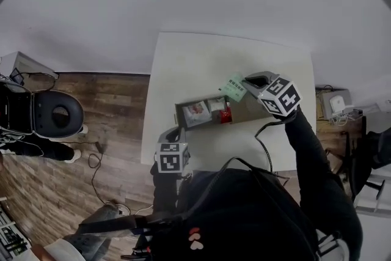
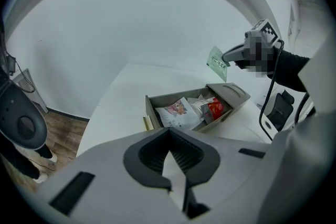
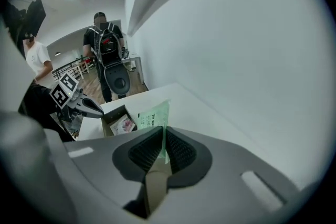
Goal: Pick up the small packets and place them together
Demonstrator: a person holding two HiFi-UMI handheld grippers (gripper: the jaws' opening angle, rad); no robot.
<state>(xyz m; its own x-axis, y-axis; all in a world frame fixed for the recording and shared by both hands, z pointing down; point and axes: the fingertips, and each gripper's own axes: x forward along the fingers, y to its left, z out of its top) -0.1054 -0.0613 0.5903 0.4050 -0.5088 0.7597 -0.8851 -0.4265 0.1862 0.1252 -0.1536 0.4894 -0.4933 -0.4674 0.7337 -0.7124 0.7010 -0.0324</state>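
The right gripper (image 1: 247,82) hangs in the air over the right end of a shallow grey-brown tray (image 1: 181,117) that lies on a white table (image 1: 201,58). Its 2 jaws are nearly together and pinch the lower edge of 1 green packet (image 1: 233,88). The right gripper view shows the ribbed pads pressed on both sides of the thin sachet (image 3: 154,117), which stands up from the jaws with dark print on its face. The packet is clear of the table and of the tray, above and just beyond the tray's far right corner. Inside the tray lie at least 3 more packets: a white one with a coloured picture (image 1: 197,111) at the left, a small white one (image 1: 217,104) in the middle and a red one (image 1: 225,115) to its right, close together and partly overlapping. The left gripper (image 1: 177,130) is low at the table's near edge, just in front of the tray's left end. Its jaws are closed on each other with nothing between them (image 2: 169,135), and it points toward the tray (image 2: 231,93). To the left of the table a black round-seated chair (image 1: 58,112) stands on a wooden floor (image 1: 116,107).
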